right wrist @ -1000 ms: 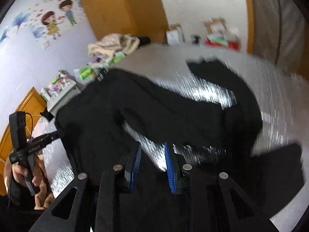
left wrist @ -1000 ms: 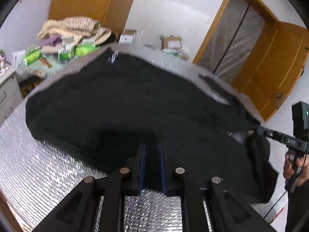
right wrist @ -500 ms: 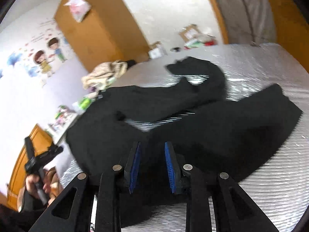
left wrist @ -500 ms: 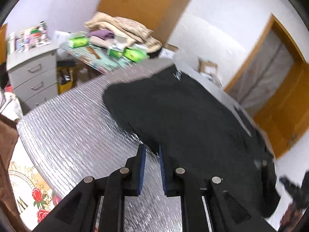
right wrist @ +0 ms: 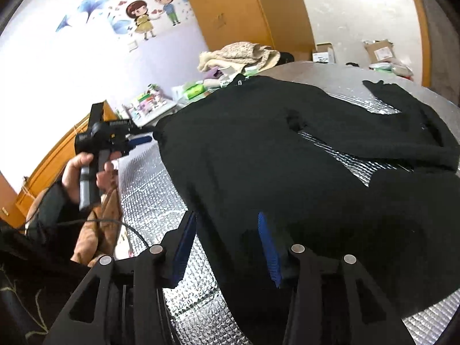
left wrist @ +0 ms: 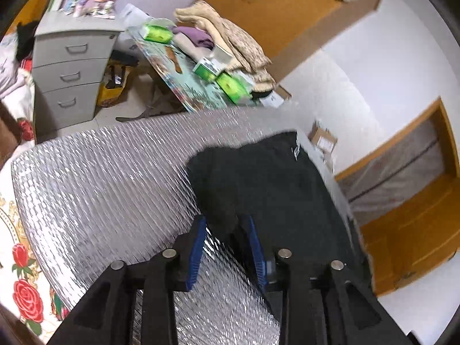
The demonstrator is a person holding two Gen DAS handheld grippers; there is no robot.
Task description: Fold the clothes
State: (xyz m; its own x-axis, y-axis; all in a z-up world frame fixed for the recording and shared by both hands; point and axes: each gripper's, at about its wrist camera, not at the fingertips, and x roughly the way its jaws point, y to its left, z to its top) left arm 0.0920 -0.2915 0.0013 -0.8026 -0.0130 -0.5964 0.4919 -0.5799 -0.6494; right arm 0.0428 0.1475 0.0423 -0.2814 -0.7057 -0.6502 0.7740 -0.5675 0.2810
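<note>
Black long-sleeved garment [right wrist: 287, 155] lies spread on the silver quilted foil table [left wrist: 109, 178], mostly flat. In the right wrist view the body fills the centre and one sleeve [right wrist: 402, 120] runs off toward 2 o'clock, doubled back with a strip of foil showing between sleeve and body. A small white tag [left wrist: 296, 149] shows at the far edge, about 1 o'clock in the left wrist view.

Left gripper [left wrist: 227, 238]: blue pads spread apart, a corner of the black cloth sitting between them at the tips. Not pinched as far as I can see; gap on both sides of the fabric. From the right wrist view the same gripper [right wrist: 143, 138] sits at 9 o'clock, right at the garment's left edge, person's hand [right wrist: 86, 169] on the handle.

Right gripper [right wrist: 227, 238]: pads also spread wide, hem edge lying between them, nothing clamped.

Handling, my read: soft, limp knit, light, no stiffness at all; it will drape and sag from any lifted point and drag the rest along. Foil under it looks slick, so the cloth should slide rather than snag. Not fragile. Best hold looks like the hem corners or side seams, pinching through both layers, one gripper per corner. The sleeve likely needs laying across the body first.

Clutter at 12 o'clock: beige blanket pile [left wrist: 230, 37], grey drawer unit [left wrist: 72, 69] at 10.
</note>
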